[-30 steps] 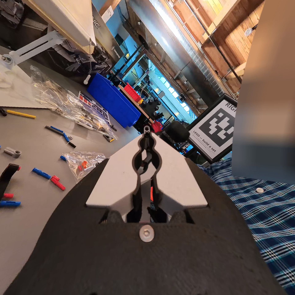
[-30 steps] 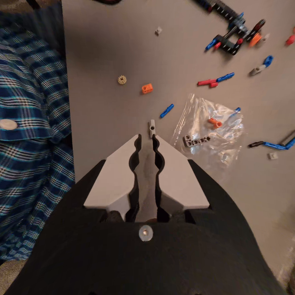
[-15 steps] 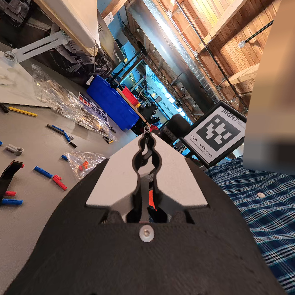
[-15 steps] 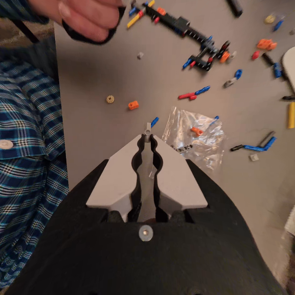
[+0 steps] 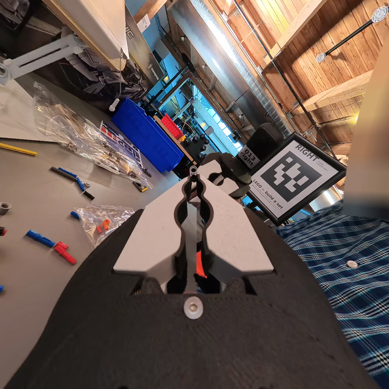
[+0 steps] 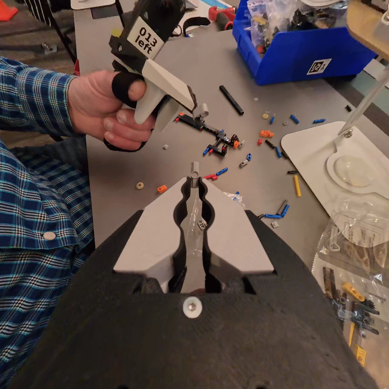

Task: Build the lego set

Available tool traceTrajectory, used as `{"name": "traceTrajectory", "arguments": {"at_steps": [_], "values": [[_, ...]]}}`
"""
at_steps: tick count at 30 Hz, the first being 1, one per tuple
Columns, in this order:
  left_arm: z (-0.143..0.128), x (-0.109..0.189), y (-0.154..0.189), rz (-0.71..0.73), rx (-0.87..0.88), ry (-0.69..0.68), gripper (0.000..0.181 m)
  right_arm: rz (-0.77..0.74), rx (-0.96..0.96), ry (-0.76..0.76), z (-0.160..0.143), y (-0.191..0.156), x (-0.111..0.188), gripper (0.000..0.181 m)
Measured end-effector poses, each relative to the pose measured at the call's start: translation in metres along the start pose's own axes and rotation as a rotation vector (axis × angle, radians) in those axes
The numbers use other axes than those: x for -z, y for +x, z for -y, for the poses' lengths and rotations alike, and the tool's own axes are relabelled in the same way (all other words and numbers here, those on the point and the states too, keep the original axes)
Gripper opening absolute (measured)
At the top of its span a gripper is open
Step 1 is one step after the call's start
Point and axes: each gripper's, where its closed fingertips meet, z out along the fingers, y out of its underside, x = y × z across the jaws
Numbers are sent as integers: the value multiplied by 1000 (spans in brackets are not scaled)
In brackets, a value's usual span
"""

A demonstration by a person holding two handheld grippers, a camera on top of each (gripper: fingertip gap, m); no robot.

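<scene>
A grey table [image 6: 126, 168] carries a blue bin [image 6: 305, 56] at 1 o'clock and a black lego assembly [image 6: 216, 139] at centre. At 11 o'clock, the left gripper [image 6: 194, 107], raised in a hand [image 6: 101, 107], pinches a grey connector [image 6: 201, 110]. The right gripper [image 6: 194, 181] is clamped on a grey pin connector [image 6: 194, 173] above the table.

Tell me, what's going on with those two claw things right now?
Left gripper shut on a grey connector, raised over the table. Right gripper shut on a grey pin piece. The two pieces apart, not yet joined. Nothing between them.
</scene>
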Motion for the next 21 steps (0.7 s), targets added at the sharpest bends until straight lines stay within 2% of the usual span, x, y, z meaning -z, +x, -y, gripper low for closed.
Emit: {"name": "traceTrajectory", "arguments": {"at_steps": [21], "values": [[-10, -18, -2, -52, 104, 18, 1, -136, 144, 52, 17, 7, 7, 4]]}}
